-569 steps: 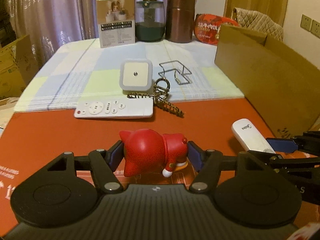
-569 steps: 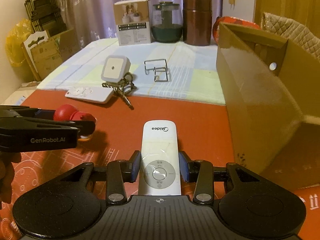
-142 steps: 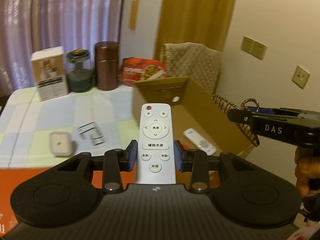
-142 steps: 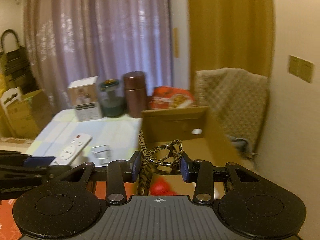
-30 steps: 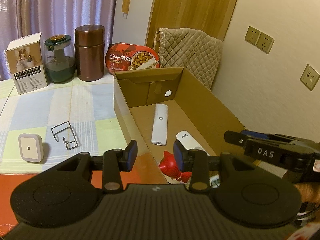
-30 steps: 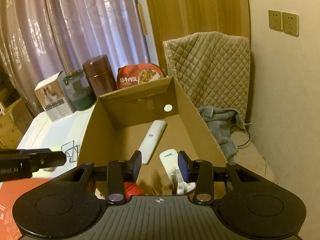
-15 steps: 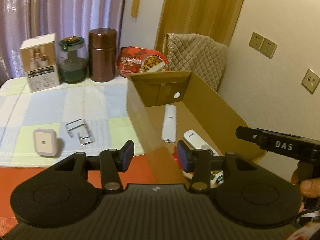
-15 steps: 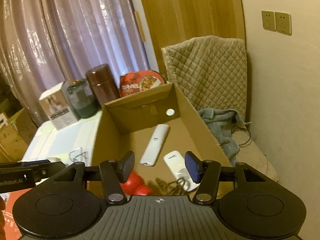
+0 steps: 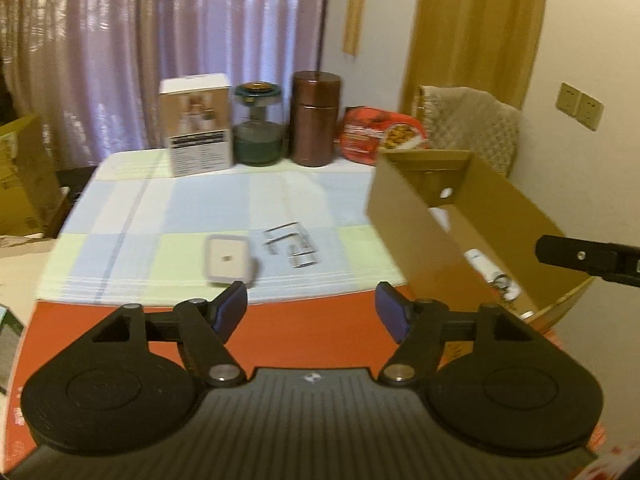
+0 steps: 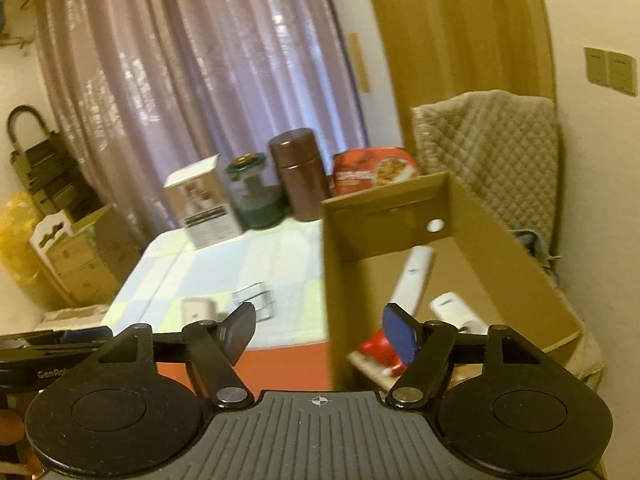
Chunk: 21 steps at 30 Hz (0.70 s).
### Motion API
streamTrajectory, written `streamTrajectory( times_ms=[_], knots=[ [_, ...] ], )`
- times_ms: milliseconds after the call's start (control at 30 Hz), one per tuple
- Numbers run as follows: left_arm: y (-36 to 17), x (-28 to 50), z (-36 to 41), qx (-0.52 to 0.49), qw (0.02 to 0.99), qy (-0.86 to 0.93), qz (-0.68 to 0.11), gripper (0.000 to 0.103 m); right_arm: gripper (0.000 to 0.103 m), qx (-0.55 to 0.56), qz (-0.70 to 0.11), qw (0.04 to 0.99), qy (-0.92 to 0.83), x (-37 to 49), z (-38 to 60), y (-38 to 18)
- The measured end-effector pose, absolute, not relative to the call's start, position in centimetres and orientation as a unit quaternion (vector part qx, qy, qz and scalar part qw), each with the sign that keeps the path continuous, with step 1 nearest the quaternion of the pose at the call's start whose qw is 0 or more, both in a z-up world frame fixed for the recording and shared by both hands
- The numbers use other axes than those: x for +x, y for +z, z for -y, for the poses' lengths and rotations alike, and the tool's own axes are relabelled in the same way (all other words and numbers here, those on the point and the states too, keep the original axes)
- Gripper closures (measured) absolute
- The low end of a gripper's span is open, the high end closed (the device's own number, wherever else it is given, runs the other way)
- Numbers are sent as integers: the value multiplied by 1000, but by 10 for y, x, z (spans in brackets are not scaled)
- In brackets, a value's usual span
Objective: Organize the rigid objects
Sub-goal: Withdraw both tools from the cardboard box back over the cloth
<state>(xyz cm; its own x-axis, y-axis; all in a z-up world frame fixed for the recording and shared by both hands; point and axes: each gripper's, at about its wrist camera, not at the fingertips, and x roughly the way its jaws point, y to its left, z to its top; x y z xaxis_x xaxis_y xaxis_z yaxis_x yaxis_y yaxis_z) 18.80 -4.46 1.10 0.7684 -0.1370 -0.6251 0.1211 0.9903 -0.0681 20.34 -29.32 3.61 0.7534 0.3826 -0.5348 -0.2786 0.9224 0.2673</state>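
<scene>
Both grippers have swung away from the cardboard box (image 9: 416, 236) toward the checked cloth, and both are empty. Since the earlier frames, two remotes, the red figurine (image 10: 378, 350) and the keychain have gone into the box, at the table's right edge; the long white remote (image 10: 412, 280) lies along its floor beside the shorter one (image 10: 454, 308).

Two things remain outside on the cloth: the square white night light (image 9: 229, 260) and, just beside it on the right, the bent wire holder (image 9: 290, 242).

The left gripper (image 9: 312, 312) hangs over the red mat, its jaws opening with nothing between them, aimed roughly at the night light. The right gripper (image 10: 319, 330) straddles the box's near wall, jaws likewise opening on nothing.

This looks like the return leg between drops. Next, each hand likely needs to descend over one remaining item and close squarely across it; the thin wire holder may slip.
</scene>
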Motion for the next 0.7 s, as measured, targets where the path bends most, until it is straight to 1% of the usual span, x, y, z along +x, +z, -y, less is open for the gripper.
streamTrajectory(
  times_ms=[100, 200, 500, 700],
  knots=[
    [10, 182, 27, -11, 942, -54, -332, 25, 34, 78, -307, 929, 190, 198, 275, 33],
    [6, 177, 12, -10, 941, -43, -335, 21, 31, 69, -310, 927, 200, 196, 257, 28],
    [-12, 182, -17, -12, 938, -23, -345, 17, 27, 61, -312, 921, 223, 202, 214, 14],
    [-34, 201, -29, -25, 935, -16, -354, 16, 27, 45, -315, 919, 233, 214, 187, -1]
  ],
)
